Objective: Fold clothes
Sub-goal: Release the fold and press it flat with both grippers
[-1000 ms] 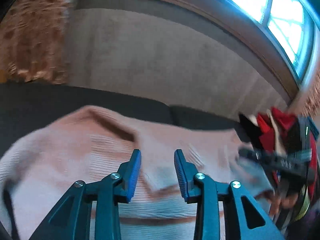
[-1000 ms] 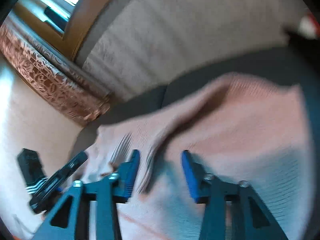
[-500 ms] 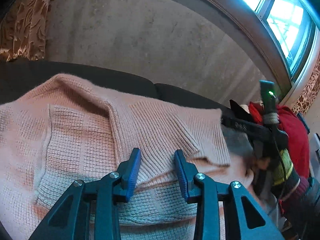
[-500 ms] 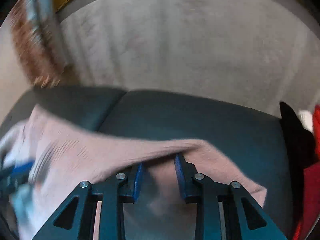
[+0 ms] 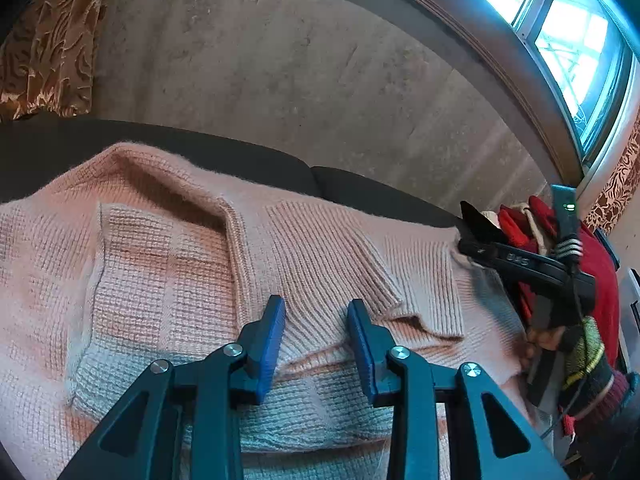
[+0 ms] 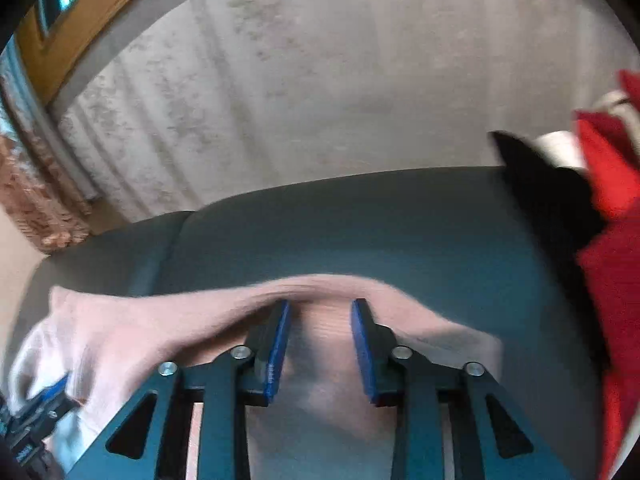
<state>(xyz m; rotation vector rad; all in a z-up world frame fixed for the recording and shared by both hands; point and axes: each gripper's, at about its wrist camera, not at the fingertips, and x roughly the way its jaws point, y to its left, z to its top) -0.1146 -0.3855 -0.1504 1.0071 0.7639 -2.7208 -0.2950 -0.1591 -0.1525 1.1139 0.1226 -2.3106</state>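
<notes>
Daylight pours through the overexposed glass window [image 5: 560, 20] at upper right of the left wrist view, leaving the nearby pale pink knitted sweater [image 5: 160, 272] sharp with soft fold shadows. The right wrist view is dimmer and motion-blurred. Fisheye bending curves both views' edges.

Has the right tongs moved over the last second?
Yes. The right tongs swung rightward: the window frame slid to the far left and the red clothes entered at right.

bare sofa seat [image 6: 360, 232] ahead, clothes pile [image 6: 612, 184] right
</notes>
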